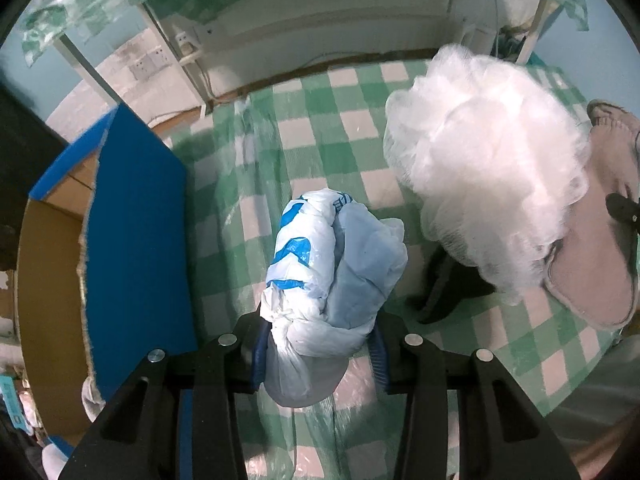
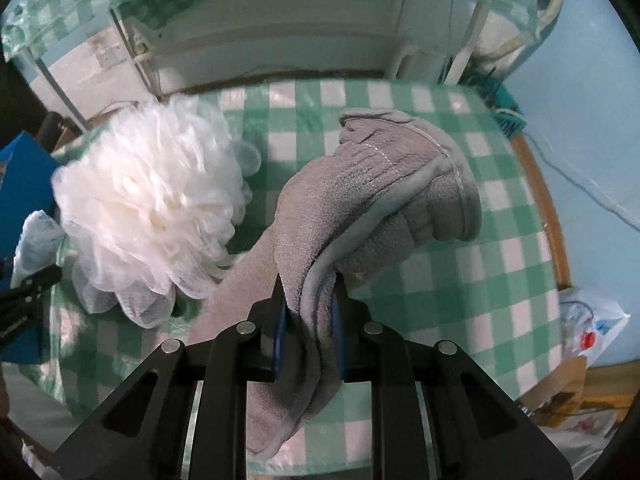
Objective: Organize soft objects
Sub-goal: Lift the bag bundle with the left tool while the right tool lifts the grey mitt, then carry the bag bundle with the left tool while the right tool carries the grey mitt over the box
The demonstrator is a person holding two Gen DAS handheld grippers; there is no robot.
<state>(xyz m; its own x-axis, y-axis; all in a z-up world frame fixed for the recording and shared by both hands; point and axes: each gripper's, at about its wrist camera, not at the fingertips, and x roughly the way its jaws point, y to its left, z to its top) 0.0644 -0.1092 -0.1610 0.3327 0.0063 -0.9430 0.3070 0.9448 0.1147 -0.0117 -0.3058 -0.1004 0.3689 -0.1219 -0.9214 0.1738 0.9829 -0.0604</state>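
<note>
Both wrist cameras look steeply down, close above the checked worktop (image 1: pixel 320 128); both views share the white mesh sponge (image 1: pixel 488 176).

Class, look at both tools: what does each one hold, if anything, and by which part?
The left tool holds the plastic bag by its knotted end. The right tool holds the grey towel by a folded, hemmed edge.

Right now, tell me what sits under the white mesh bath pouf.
Checked tablecloth lies beneath the bath pouf, and the grey towel runs beside it. Anything directly under its middle is hidden by the mesh.
</note>
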